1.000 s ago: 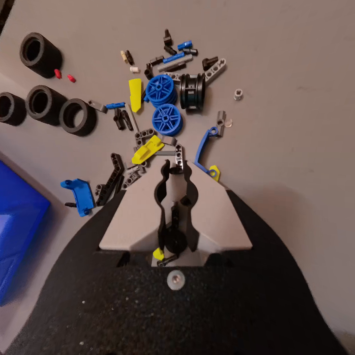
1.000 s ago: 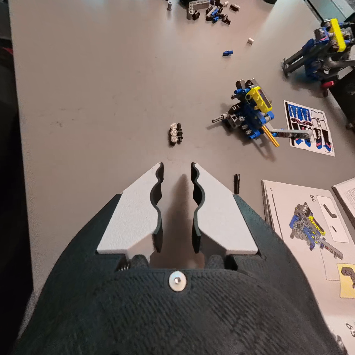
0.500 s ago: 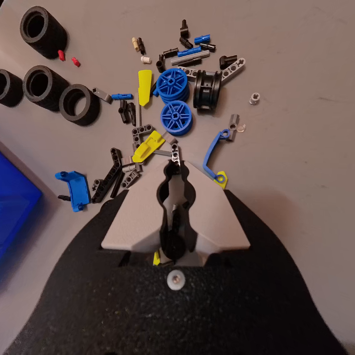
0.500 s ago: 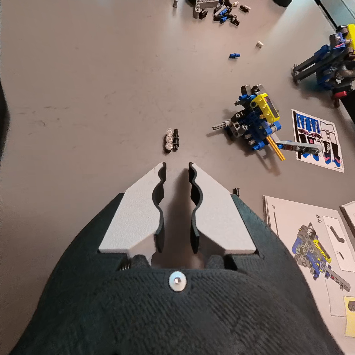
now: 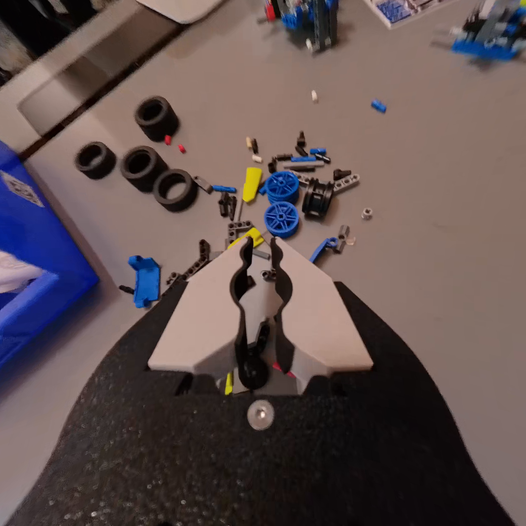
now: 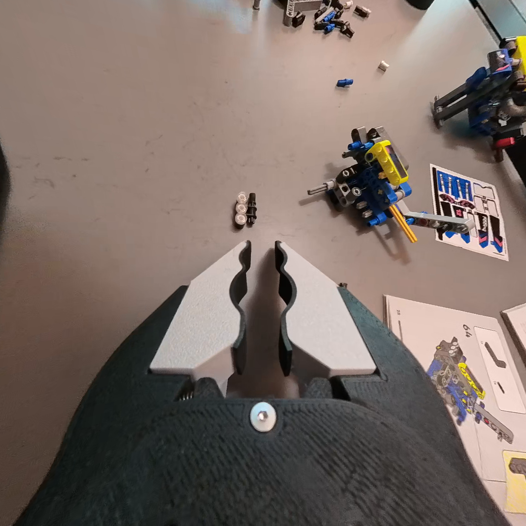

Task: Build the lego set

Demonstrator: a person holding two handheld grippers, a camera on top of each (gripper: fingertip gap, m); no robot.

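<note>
My left gripper (image 5: 262,242) hovers over a pile of loose lego parts. Its jaws stand a narrow gap apart with nothing between the tips. A dark holed beam (image 5: 269,274) lies on the table below, seen through the gap. Ahead of the tips lie two blue wheels (image 5: 281,218), a black rim (image 5: 316,199) and yellow wedges (image 5: 252,183). My right gripper (image 6: 262,244) is open and empty above bare table. A small piece with clear studs and a black pin (image 6: 244,210) lies just ahead of it. A blue and yellow sub-assembly (image 6: 373,182) lies to the right.
Several black tyres (image 5: 175,189) and a blue panel (image 5: 145,280) lie left of the pile, beside a blue box (image 5: 34,270). An open instruction booklet (image 6: 455,355), a sticker sheet (image 6: 469,210) and a larger model (image 6: 489,94) lie to the right. More small parts (image 6: 327,20) lie far ahead. Spacing between my two grippers at the tips: around 35 cm. To the black rim (image 5: 316,199): left tips about 6 cm, right tips about 30 cm.
The left gripper has lifted and tilted up fast, so the view is blurred. The dark beam that sat between its tips is no longer there. The right jaws have narrowed.
</note>
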